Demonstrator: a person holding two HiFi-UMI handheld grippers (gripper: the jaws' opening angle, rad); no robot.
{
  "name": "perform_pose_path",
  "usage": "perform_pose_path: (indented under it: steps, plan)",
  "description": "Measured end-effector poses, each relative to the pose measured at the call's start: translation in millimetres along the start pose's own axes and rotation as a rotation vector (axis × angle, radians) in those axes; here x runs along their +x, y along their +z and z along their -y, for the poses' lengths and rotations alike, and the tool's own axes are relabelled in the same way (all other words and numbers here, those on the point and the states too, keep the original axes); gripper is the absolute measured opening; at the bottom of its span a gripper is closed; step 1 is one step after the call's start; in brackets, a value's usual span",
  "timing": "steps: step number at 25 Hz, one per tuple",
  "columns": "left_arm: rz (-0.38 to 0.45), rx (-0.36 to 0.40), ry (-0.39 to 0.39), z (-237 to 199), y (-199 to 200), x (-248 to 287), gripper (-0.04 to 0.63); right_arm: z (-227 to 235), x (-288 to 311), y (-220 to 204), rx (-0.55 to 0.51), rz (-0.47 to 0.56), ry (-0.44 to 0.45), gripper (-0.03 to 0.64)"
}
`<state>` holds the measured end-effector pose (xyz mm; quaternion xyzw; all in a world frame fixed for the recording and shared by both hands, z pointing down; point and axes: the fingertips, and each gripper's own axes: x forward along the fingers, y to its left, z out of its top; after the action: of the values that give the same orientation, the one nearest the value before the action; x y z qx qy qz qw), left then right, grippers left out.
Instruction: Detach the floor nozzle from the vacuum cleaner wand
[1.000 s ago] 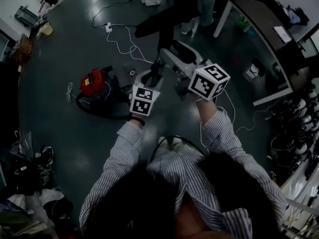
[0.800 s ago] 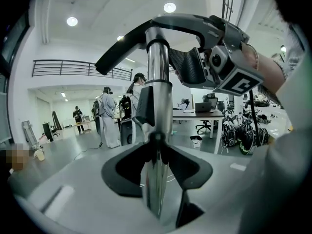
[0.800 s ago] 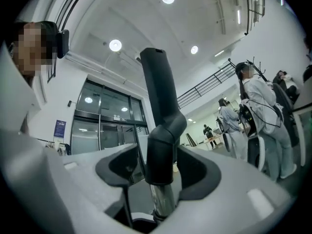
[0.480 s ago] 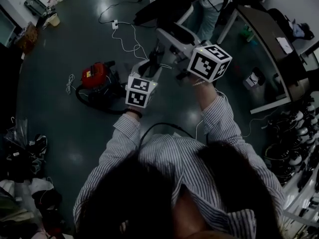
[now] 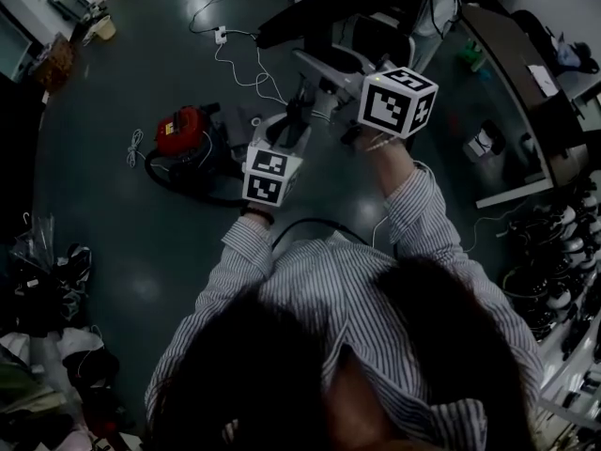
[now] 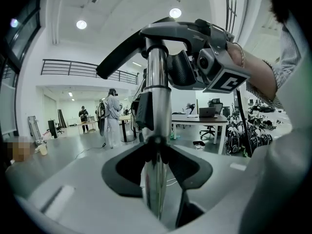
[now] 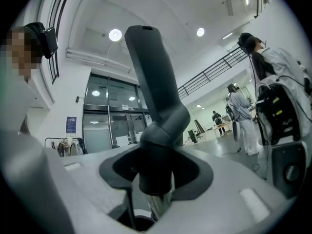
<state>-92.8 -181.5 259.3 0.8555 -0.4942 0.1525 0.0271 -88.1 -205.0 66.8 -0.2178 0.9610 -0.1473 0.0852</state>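
Floor nozzle [image 5: 302, 19] held high off the floor [image 5: 122, 242], black head uppermost, not yet parted from the wand [image 6: 156, 91]. Left gripper [image 6: 156, 152] clamped across that smooth, mirror-bright metal tube. Right gripper [image 7: 156, 172] closing round the nozzle's matte, dark plastic neck, pads against its round collar. For a clean release: brace the tube dead steady on the left, draw the collar straight along the tube's line, add a small twist if tight, avoid levering sideways. Expect slick chrome to creep in the pads, so grip firmly. Below, red canister [image 5: 178, 132] and looped black hose [image 5: 188, 195] on glossy grey ground, well apart from the joint.
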Motion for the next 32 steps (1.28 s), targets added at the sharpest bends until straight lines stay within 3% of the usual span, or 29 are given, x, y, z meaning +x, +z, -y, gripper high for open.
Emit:
perform_pose_path:
  steps: [16,21,24,30,32]
  plan:
    - [0.103,0.002,-0.075,13.1,9.4,-24.0,0.16,-38.4,-14.5,-1.9,-0.129,-0.175,0.251,0.176]
    - [0.102,-0.015,-0.082,17.0,8.1,-28.3,0.16,-38.7,-13.7,0.4,-0.212,-0.194,0.154,0.176]
    - [0.093,-0.022,-0.086,16.0,6.3,-29.2,0.16,-36.2,-11.5,-0.5,-0.197,-0.197,0.115,0.176]
    - [0.113,0.008,-0.108,15.9,8.0,-35.5,0.16,-48.8,-13.9,-3.3,-0.176,-0.203,0.182,0.176]
    - [0.107,0.021,-0.114,16.9,5.7,-38.4,0.16,-51.2,-19.1,10.0,-0.172,-0.163,0.197,0.176]
